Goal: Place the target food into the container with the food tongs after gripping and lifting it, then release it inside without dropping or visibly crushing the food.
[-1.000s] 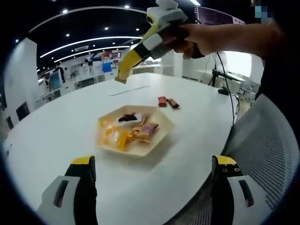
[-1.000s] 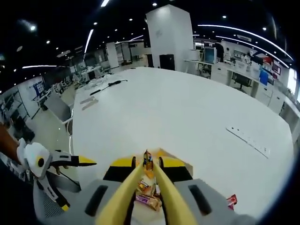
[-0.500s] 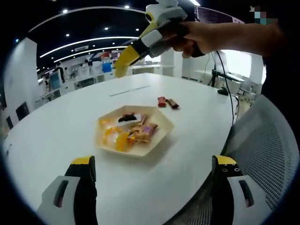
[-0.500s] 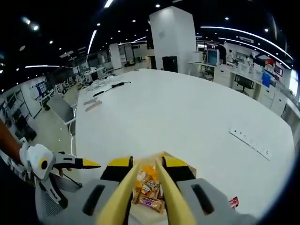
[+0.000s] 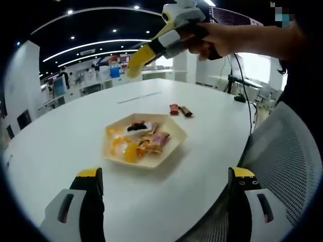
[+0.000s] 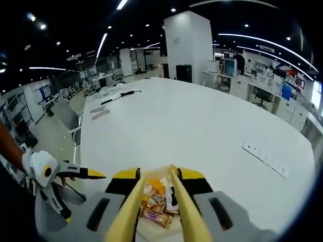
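Watching from the side: the right gripper (image 5: 174, 38) is clenched on the handle end of the yellow food tongs (image 5: 136, 63), held up well above the hexagonal tray (image 5: 169, 156). In the right gripper view the tong arms stand a little apart with nothing between them, so I'd say the tongs are empty right now. The left gripper (image 5: 166, 173) hangs on the near side of the tray, jaws spread wide, holding nothing.

The food: a small heap of wrapped snacks (image 5: 146, 141) lies inside the tray, orange, yellow and purple-ish wrappers plus one dark piece toward the far side. Two little wrapped bars (image 5: 180, 109), one red and one brownish, lie side by side on the white table (image 5: 65, 136) just beyond the tray.

If those bars are next, my take: come down slowly with the tips either side of one bar, squeeze just enough to lift it, carry it low over the tray, and open only once it's inside the rim.
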